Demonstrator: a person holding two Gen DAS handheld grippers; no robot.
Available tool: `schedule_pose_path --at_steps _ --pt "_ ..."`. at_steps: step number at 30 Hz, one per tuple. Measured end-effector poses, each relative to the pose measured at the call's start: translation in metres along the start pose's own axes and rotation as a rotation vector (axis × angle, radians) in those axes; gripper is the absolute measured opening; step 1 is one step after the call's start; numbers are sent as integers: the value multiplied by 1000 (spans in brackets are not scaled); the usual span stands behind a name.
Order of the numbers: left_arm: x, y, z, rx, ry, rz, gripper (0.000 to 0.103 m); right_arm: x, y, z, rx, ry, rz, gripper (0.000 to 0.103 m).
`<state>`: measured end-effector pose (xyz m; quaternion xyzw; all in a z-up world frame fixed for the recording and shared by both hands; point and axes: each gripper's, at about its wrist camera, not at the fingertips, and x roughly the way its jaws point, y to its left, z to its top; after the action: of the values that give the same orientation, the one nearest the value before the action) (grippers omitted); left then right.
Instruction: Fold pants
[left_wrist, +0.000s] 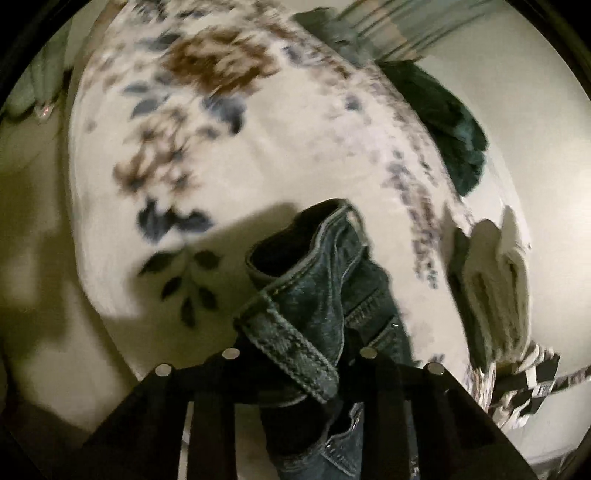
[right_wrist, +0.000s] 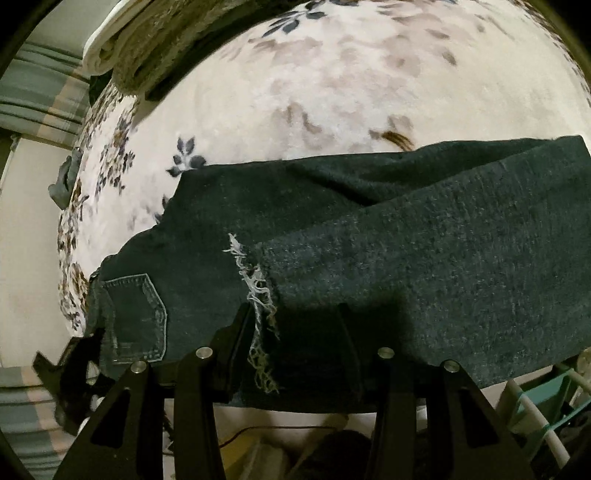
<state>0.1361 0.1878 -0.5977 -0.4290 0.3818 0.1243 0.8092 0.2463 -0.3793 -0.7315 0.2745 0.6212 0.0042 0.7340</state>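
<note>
The left claw (left_wrist: 295, 354) is closed on the jeans (left_wrist: 314, 295) waistband above the floral bedspread (left_wrist: 258, 129). The right claw (right_wrist: 295, 332) grips a frayed hem (right_wrist: 258, 295); the jeans lie across the bedspread.

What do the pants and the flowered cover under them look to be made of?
Pants: dark blue denim, going by the contrast stitching on the back pocket, the thick stitched waistband and white frayed threads at a rip. Flowered cover: probably a plush fleece-type blanket, since its surface looks matte and napped; blur leaves the fibre open.
</note>
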Motion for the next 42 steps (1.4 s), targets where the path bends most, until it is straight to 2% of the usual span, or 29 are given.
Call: schedule_pose_path --at_steps 6,11,17,24,30,35,37,41,42 --pt "-49 -70 -1 186 -50 -107 22 -23 -29 0 58 -52 8 47" --pt "-87 -145 -25 361 -55 -223 21 -59 -67 3 119 -113 18 47" --pt "-111 -221 -84 508 5 -341 21 -116 -131 2 222 -215 6 47" --pt "-95 -294 -178 633 162 -408 21 -165 -226 -8 352 -303 -44 47" --pt "-59 -337 -269 761 285 -394 20 -191 -296 -19 450 -366 -90 47" --pt "-28 -355 -344 897 349 -318 20 -203 -337 -25 512 -391 -115 47" --pt "-15 -358 -368 942 376 -271 21 -206 -349 -25 528 -391 -120 47" --pt "3 -359 -390 975 421 -184 22 -211 -366 -26 540 -373 -133 47" --pt "4 -360 -394 984 424 -161 25 -211 -369 -27 543 -366 -131 47"
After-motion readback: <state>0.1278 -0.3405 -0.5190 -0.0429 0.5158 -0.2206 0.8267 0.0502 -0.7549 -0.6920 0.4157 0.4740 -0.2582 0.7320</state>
